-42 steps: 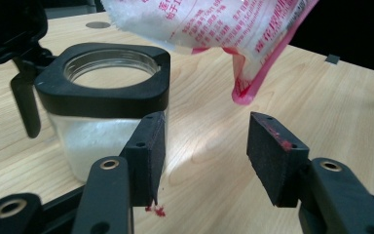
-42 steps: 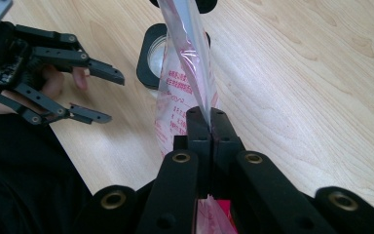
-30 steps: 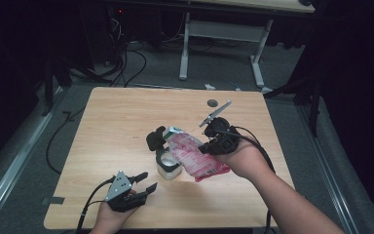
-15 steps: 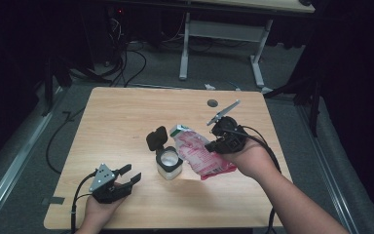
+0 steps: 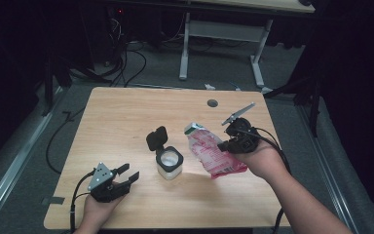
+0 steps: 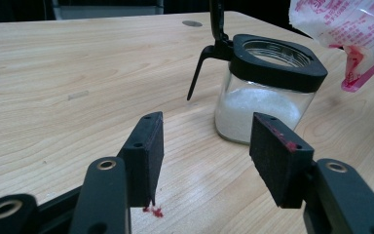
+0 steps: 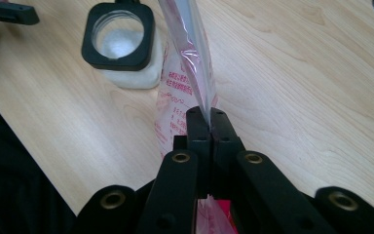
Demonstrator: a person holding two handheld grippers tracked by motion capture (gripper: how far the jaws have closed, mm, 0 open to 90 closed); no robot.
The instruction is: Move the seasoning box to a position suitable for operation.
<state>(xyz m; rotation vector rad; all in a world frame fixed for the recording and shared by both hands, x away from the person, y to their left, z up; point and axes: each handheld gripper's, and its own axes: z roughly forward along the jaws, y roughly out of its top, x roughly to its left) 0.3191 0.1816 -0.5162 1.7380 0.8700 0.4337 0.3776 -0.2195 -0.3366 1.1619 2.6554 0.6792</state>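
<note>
Black left gripper (image 5: 121, 176), at seven o'clock on the pale woodgrain table (image 5: 126, 122): jaws spread, holding nothing. Square glass jar (image 5: 169, 163) at centre, white granules inside, black hinged lid raised. Crinkled pink plastic pouch (image 5: 213, 157), at three o'clock, pinched in the right gripper (image 5: 222, 146).

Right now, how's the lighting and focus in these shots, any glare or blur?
High view: table lit, surroundings nearly black, jar casting a soft shadow. Left gripper view: jar sharp, a pale sheen on the wood. Right gripper view: glare streaks the pink bag, and the right gripper looks soft up close.
</note>
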